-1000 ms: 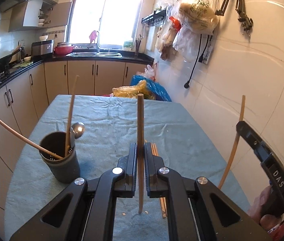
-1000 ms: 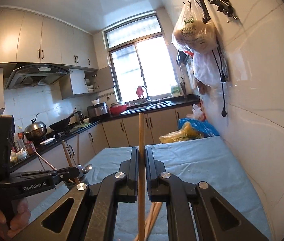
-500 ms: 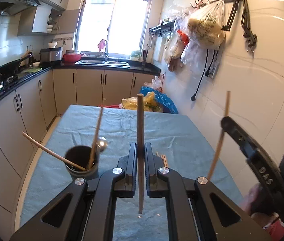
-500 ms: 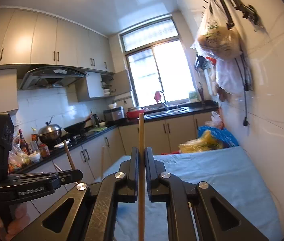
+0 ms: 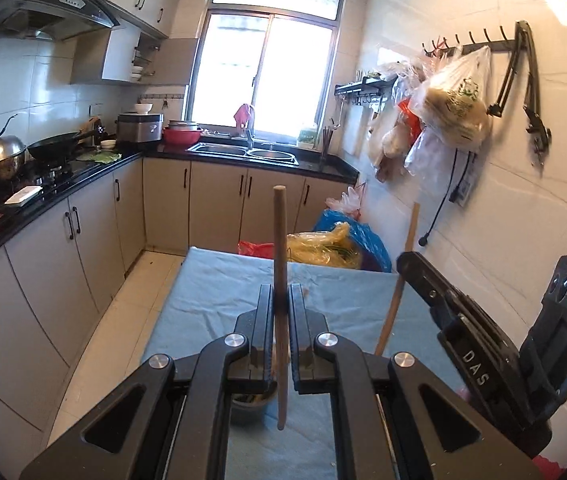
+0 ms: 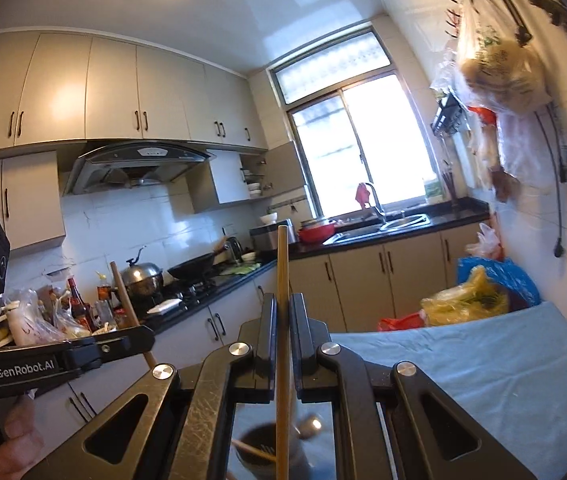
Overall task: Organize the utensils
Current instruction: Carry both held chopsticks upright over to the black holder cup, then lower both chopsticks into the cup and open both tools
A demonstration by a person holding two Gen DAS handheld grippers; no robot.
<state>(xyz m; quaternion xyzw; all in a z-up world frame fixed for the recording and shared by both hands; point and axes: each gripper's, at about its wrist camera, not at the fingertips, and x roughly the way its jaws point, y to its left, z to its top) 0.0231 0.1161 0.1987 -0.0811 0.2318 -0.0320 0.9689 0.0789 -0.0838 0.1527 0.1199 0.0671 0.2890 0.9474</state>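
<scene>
My left gripper (image 5: 281, 312) is shut on a wooden chopstick (image 5: 280, 264) held upright, its lower tip just above a dark utensil cup (image 5: 249, 404) that shows under the jaws. My right gripper (image 6: 282, 320) is shut on another wooden chopstick (image 6: 282, 280), also upright, above the same cup (image 6: 259, 452), which holds chopsticks and a metal spoon (image 6: 309, 426). The right gripper (image 5: 463, 344) with its chopstick (image 5: 399, 280) shows at the right of the left wrist view. The left gripper (image 6: 63, 360) with its chopstick (image 6: 125, 296) shows at the left of the right wrist view.
A table with a blue cloth (image 5: 343, 304) runs along the tiled right wall. Plastic bags (image 5: 335, 246) sit past its far end. Kitchen cabinets and a black counter (image 5: 63, 196) line the left side and back. Bags hang from wall hooks (image 5: 451, 108).
Both grippers have risen and moved in over the cup, which has gone from the left of the table to beneath the jaws. Each still holds its chopstick.
</scene>
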